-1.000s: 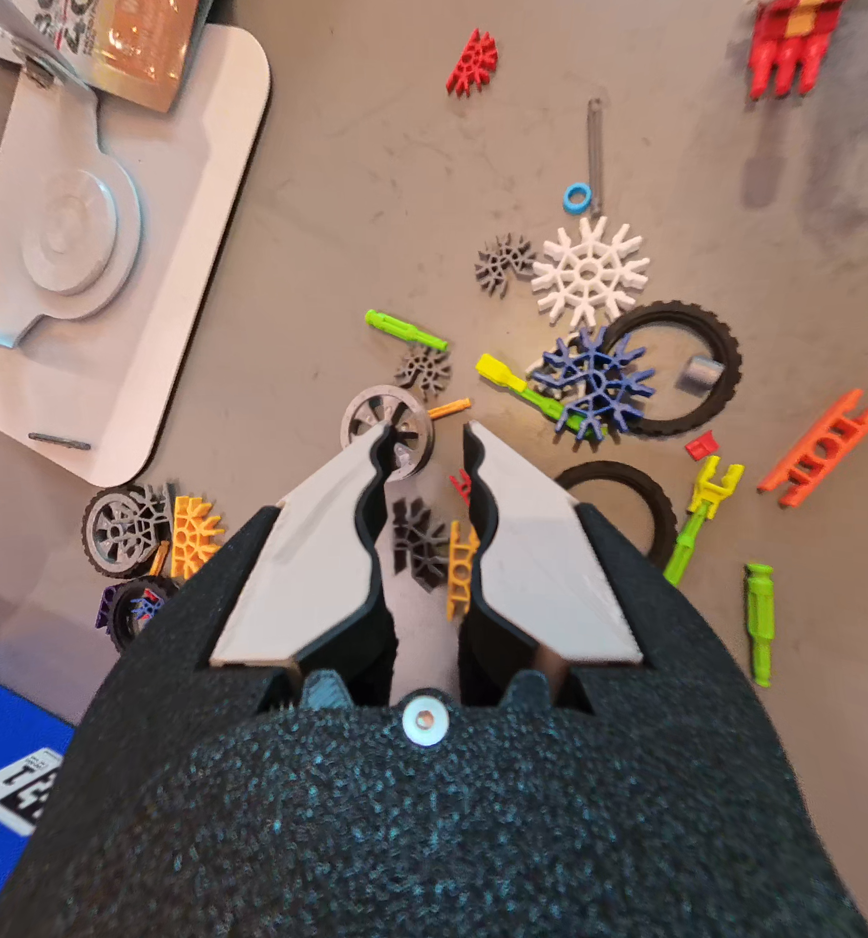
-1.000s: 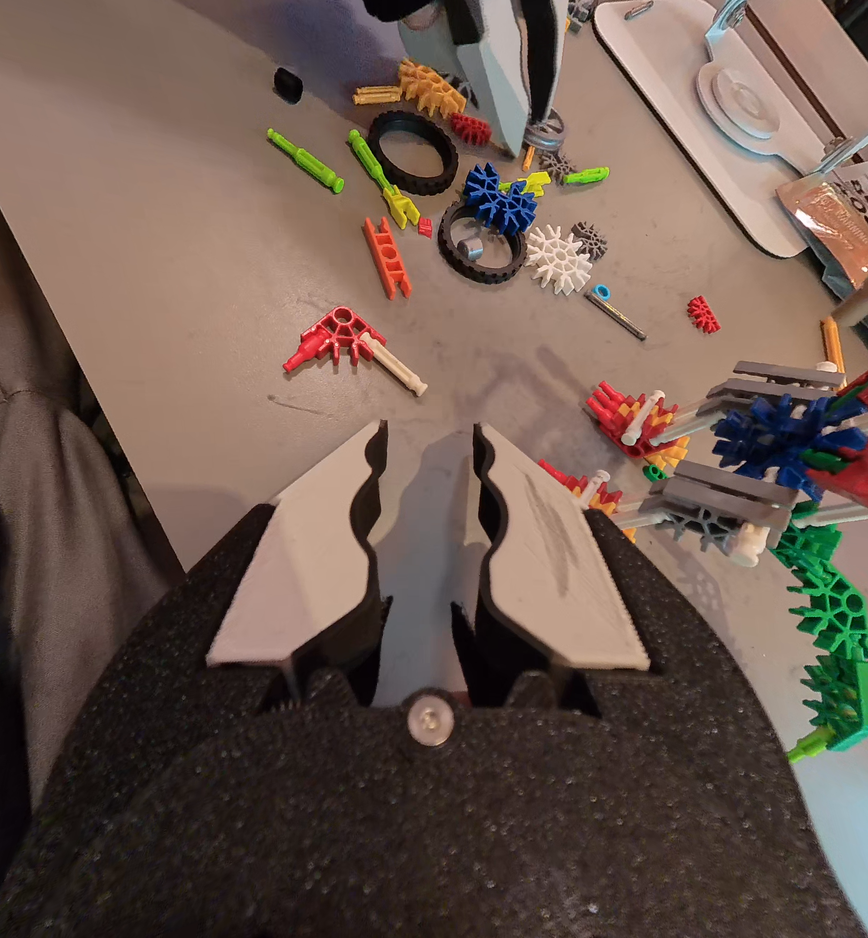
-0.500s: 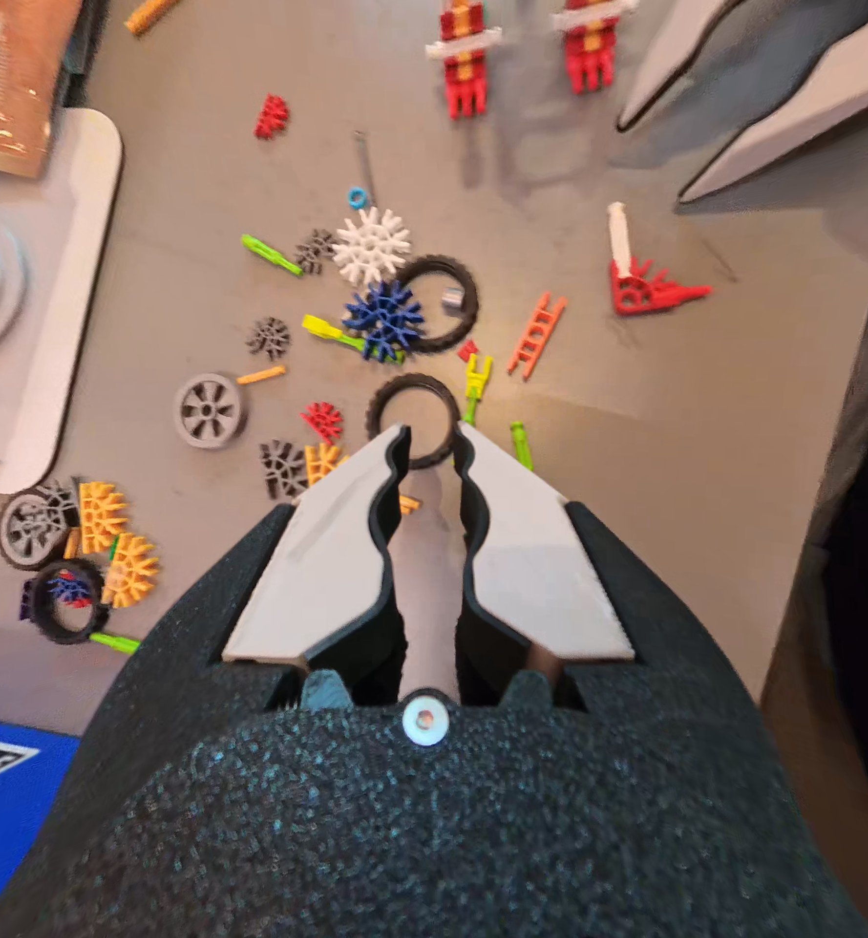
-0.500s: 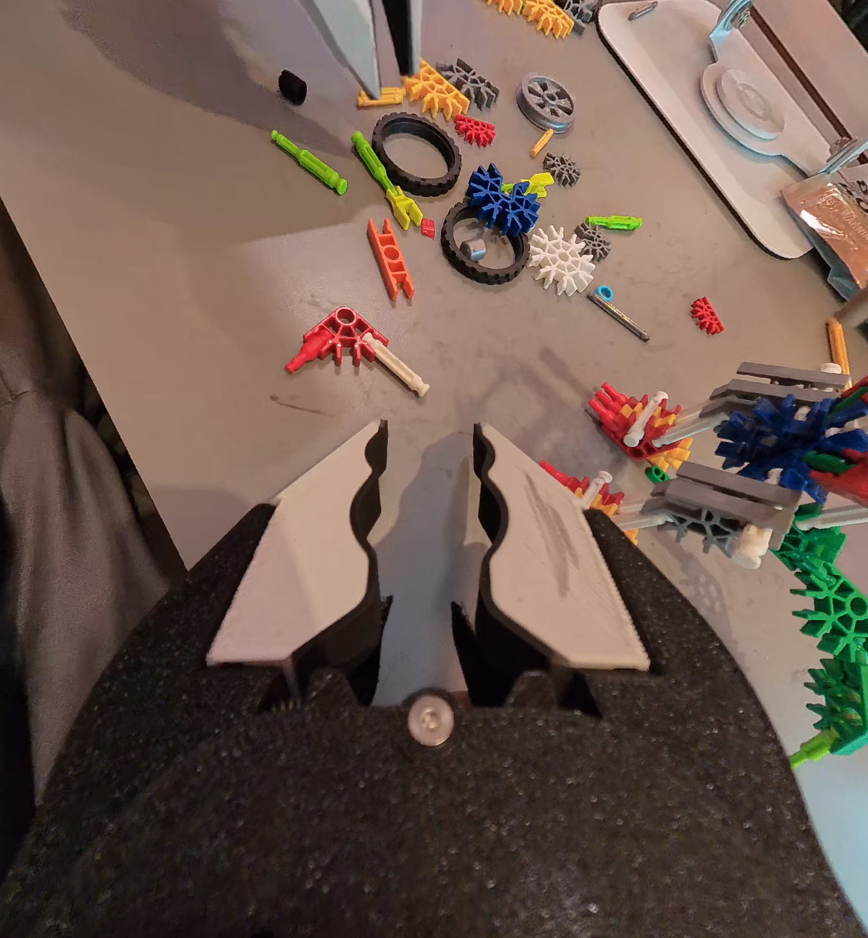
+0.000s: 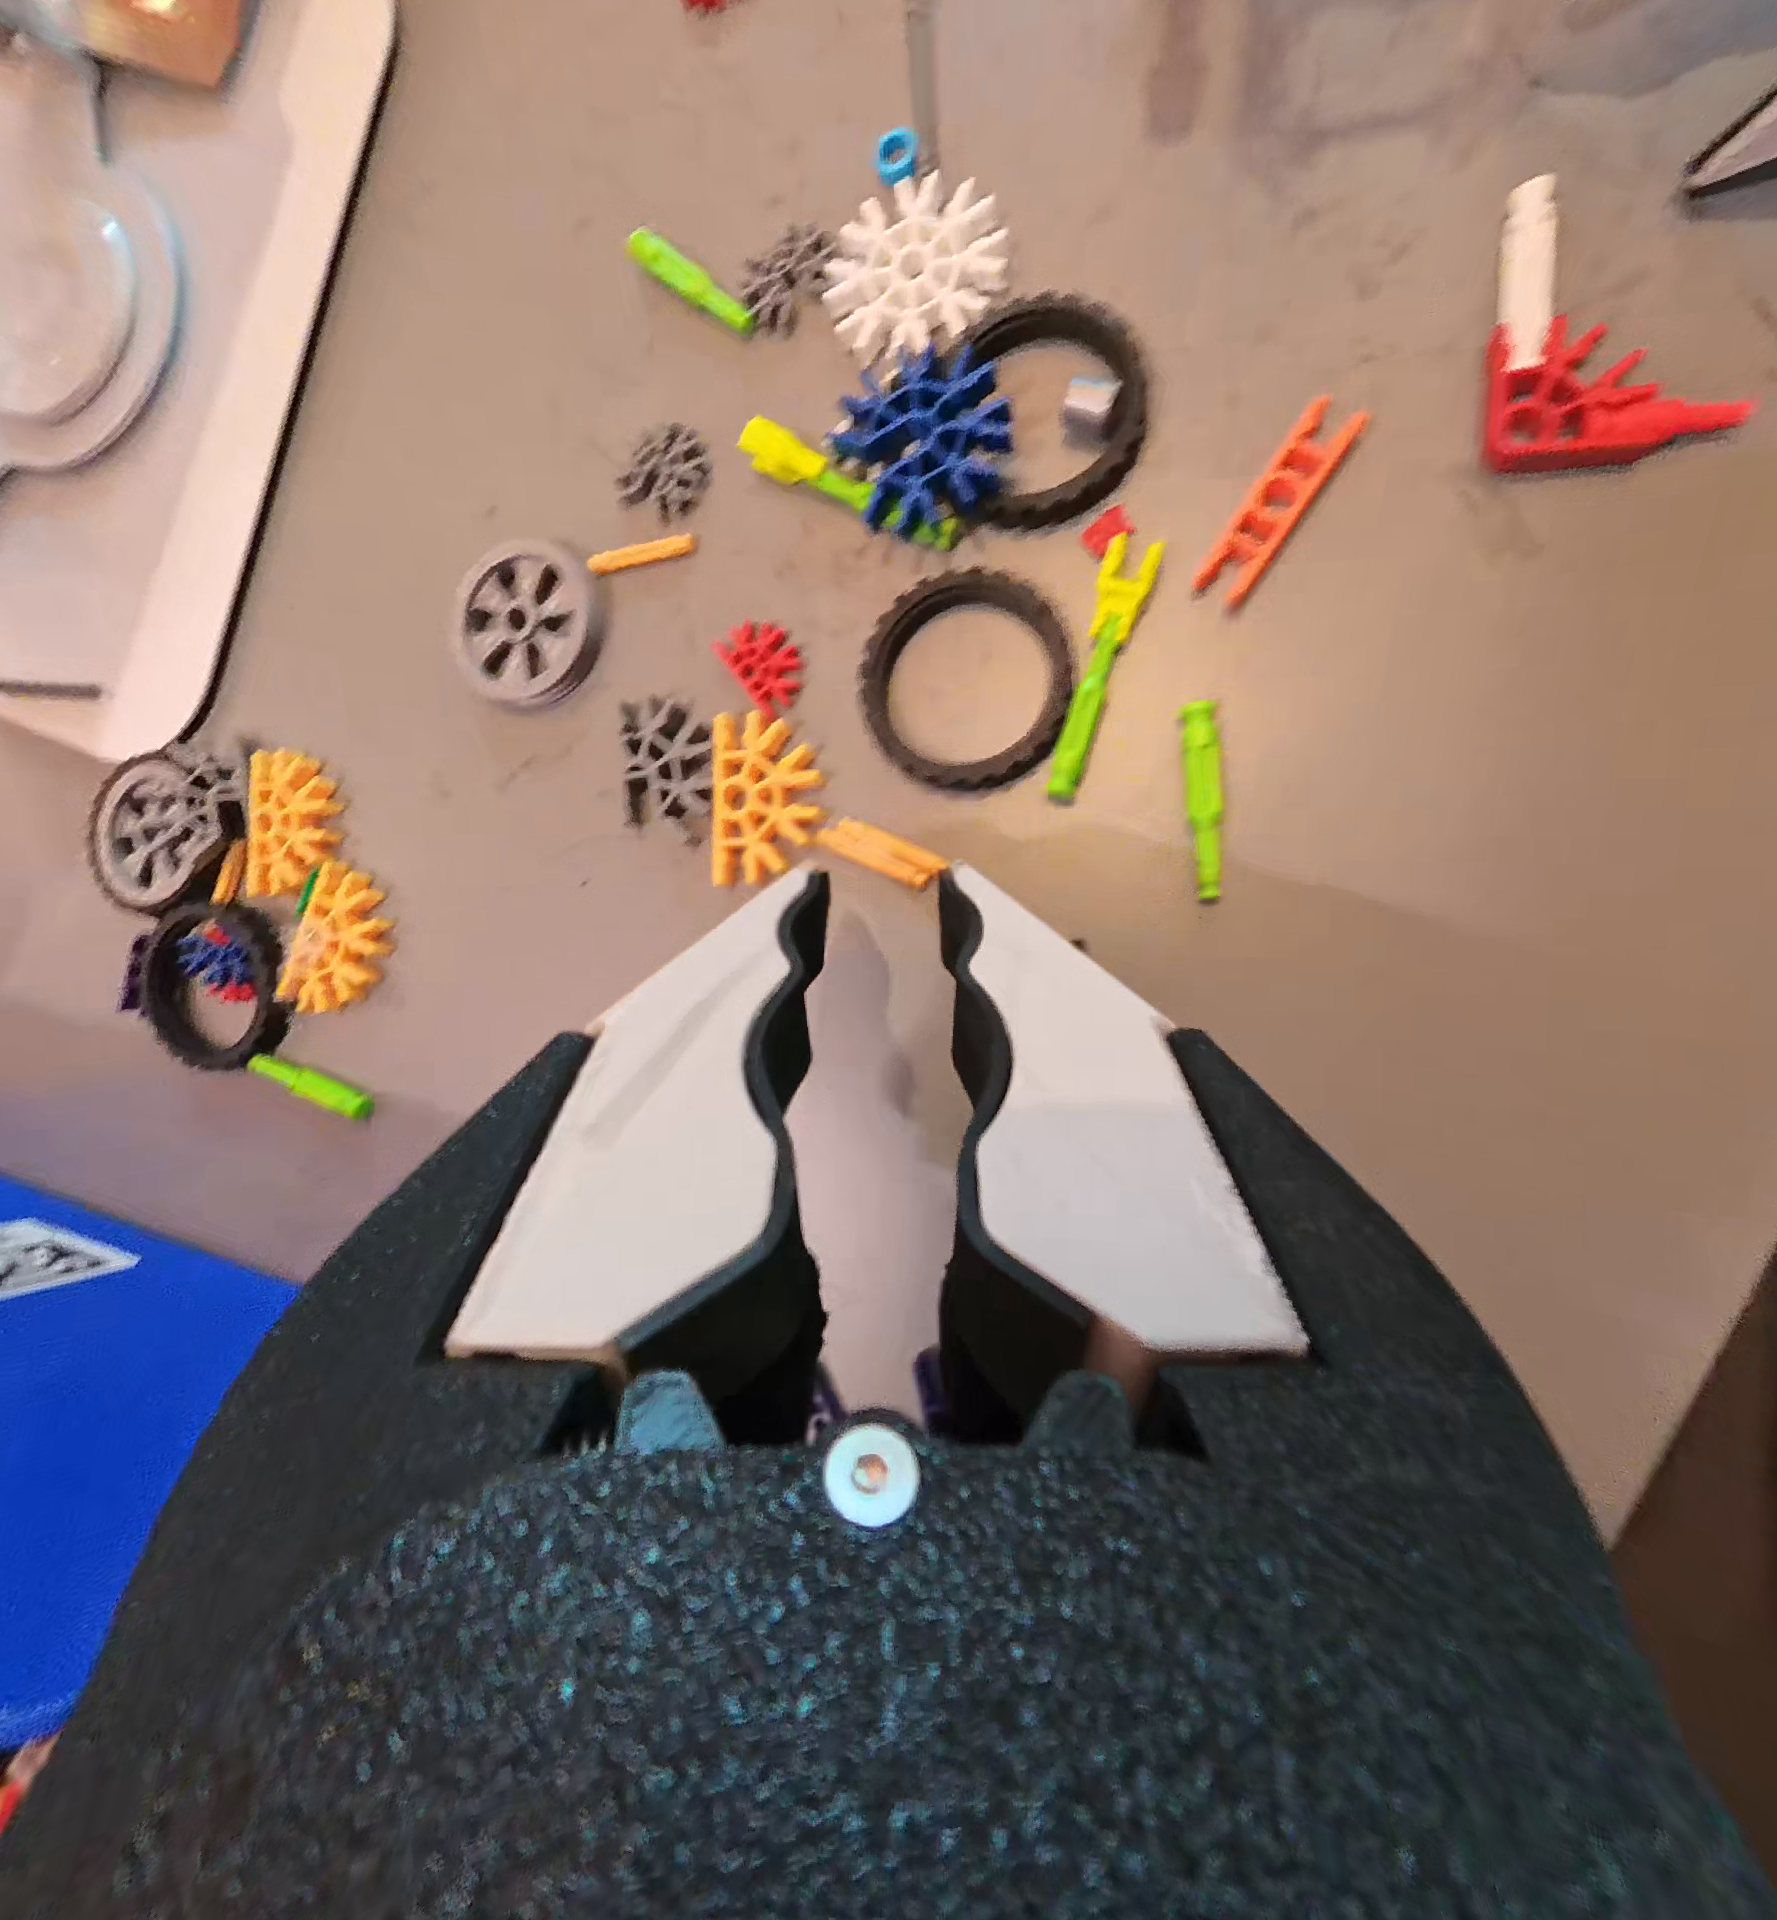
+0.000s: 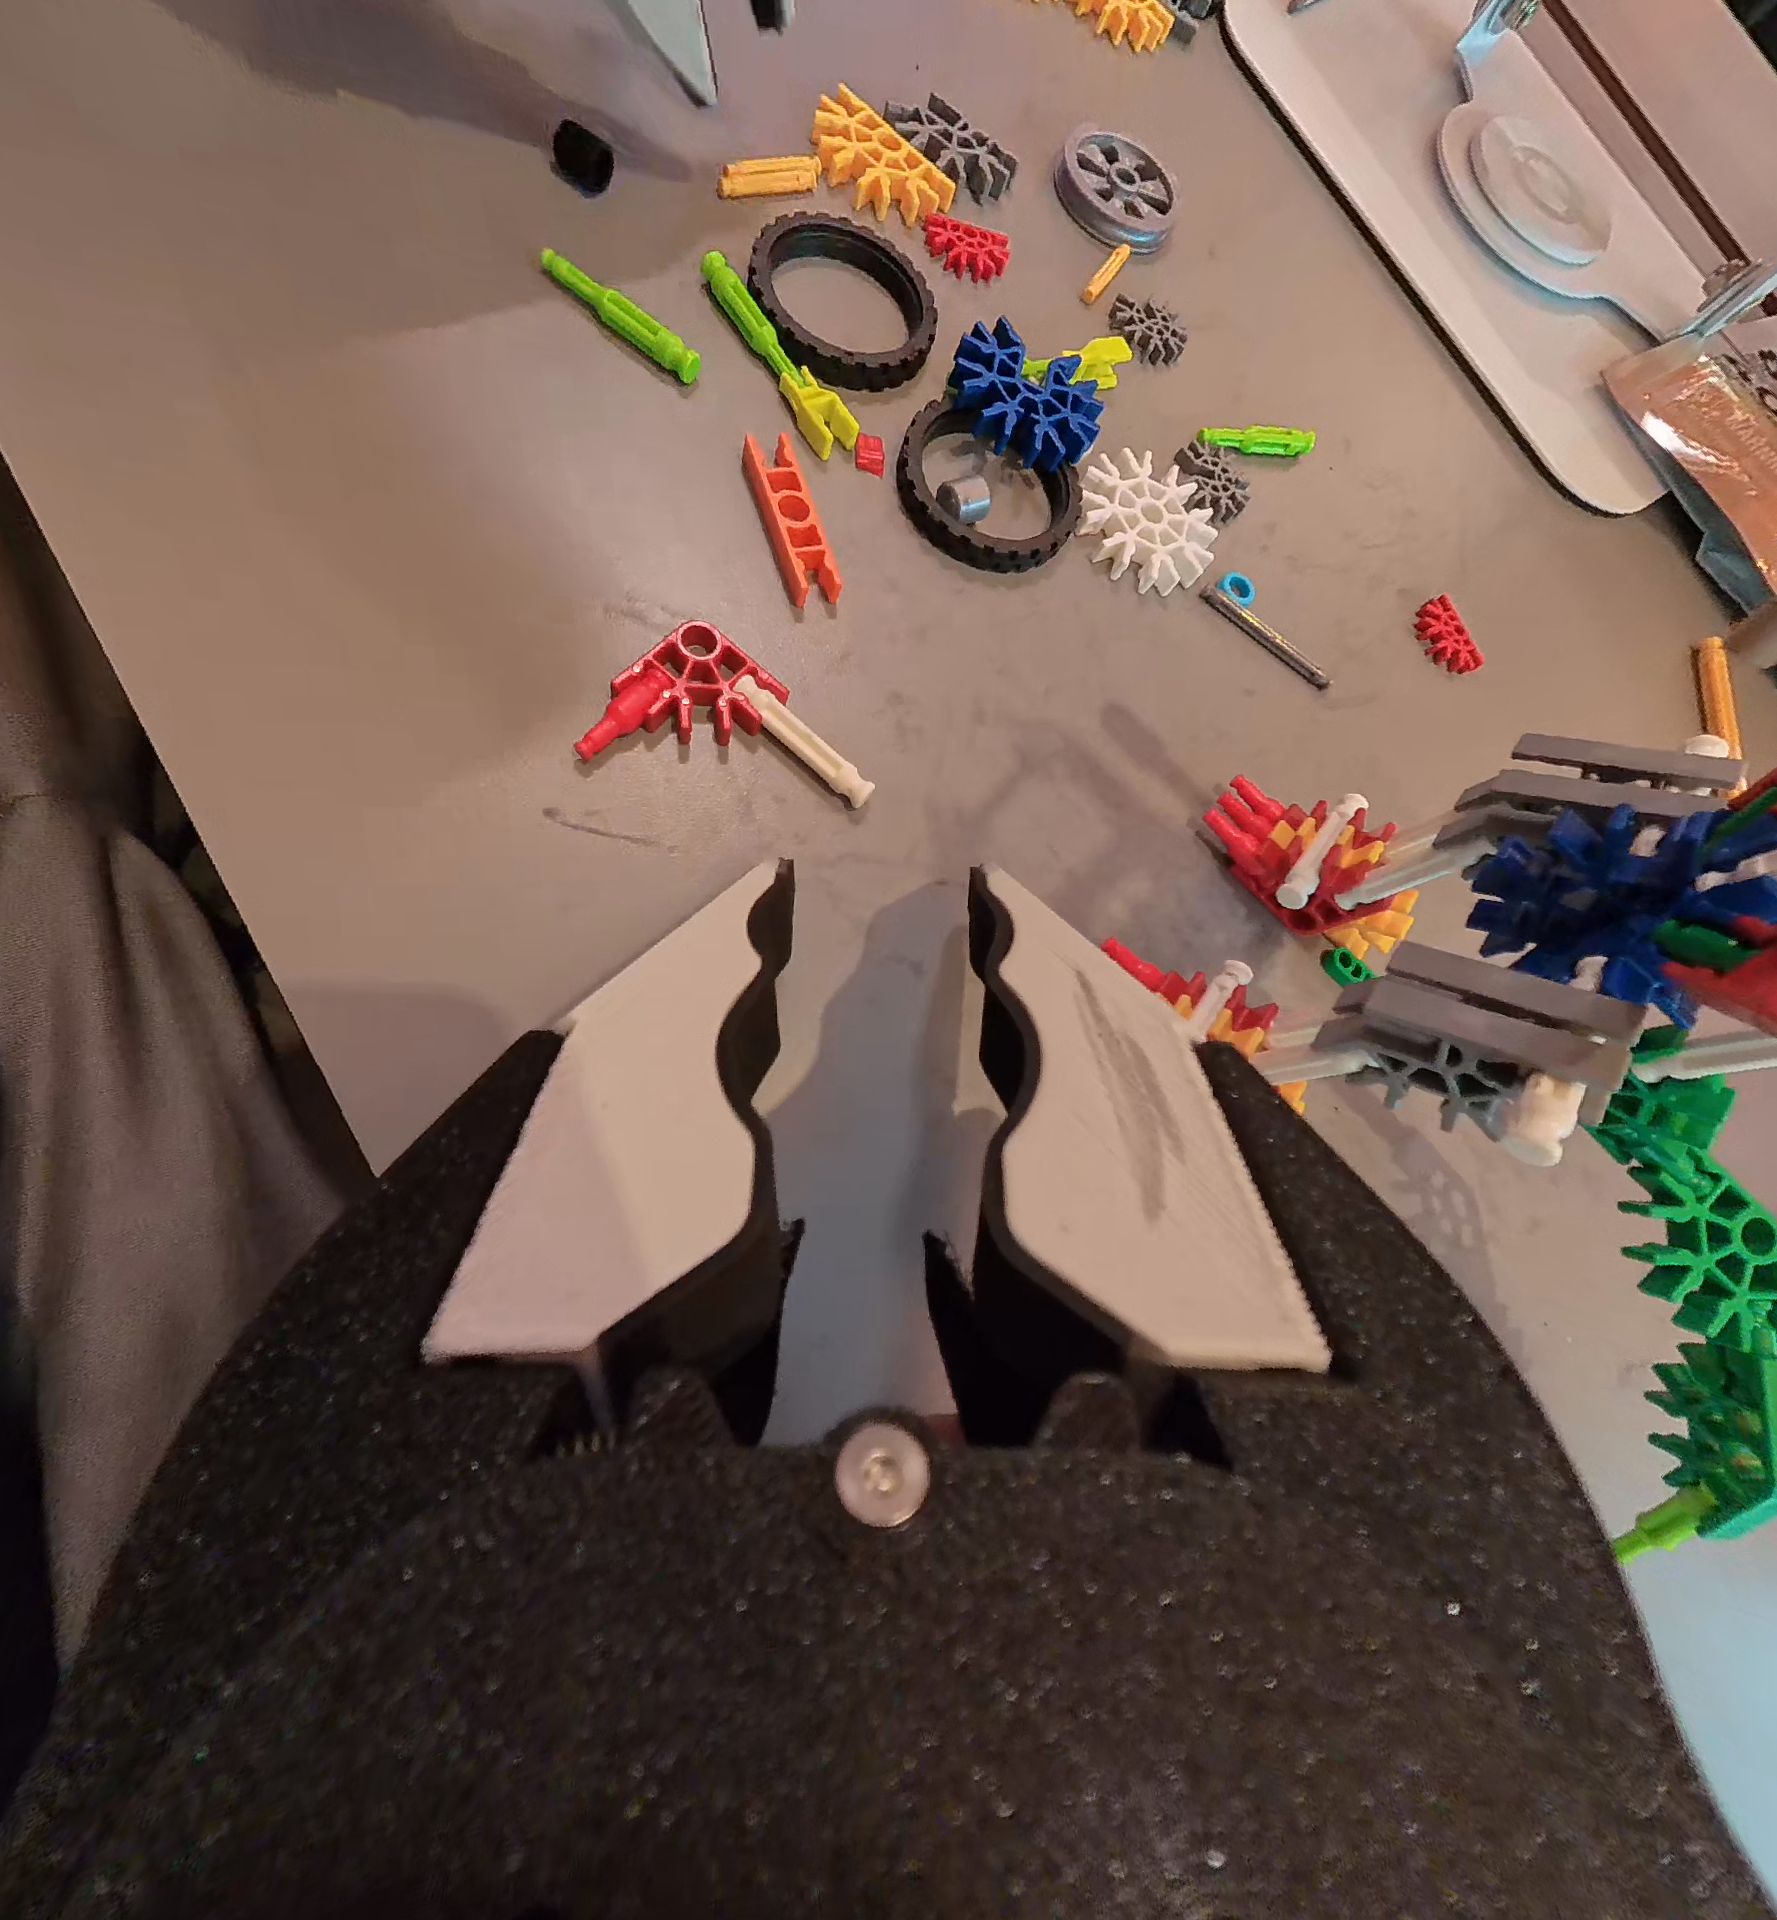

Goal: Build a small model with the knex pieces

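grey table (image 6: 364, 436) strewn with toy parts: left gripper (image 5: 879, 883), jaws parted and empty, has pulled back from the grey wheel (image 5: 529, 623) to an orange rod (image 5: 882, 852); right gripper (image 6: 879, 873) unmoved, parted, empty.

Left gripper (image 5: 882, 883) hangs above the grey table (image 5: 1486, 831), jaws parted and empty, their tips just over a short orange rod (image 5: 879, 850) lying flat. Just beyond, left of the tips, an orange fan-shaped connector (image 5: 759, 795) lies touching a dark grey connector (image 5: 664, 771); a black tyre ring (image 5: 967, 694) lies ahead to the right, a lime rod (image 5: 1204, 795) farther right.

Right gripper (image 6: 879, 883) hovers over bare tabletop, jaws parted, holding nothing. Ahead and to its left lies a red corner connector (image 6: 692, 686) with a white rod (image 6: 811, 750) plugged in; a multicoloured built assembly (image 6: 1549, 935) stands close on its right.
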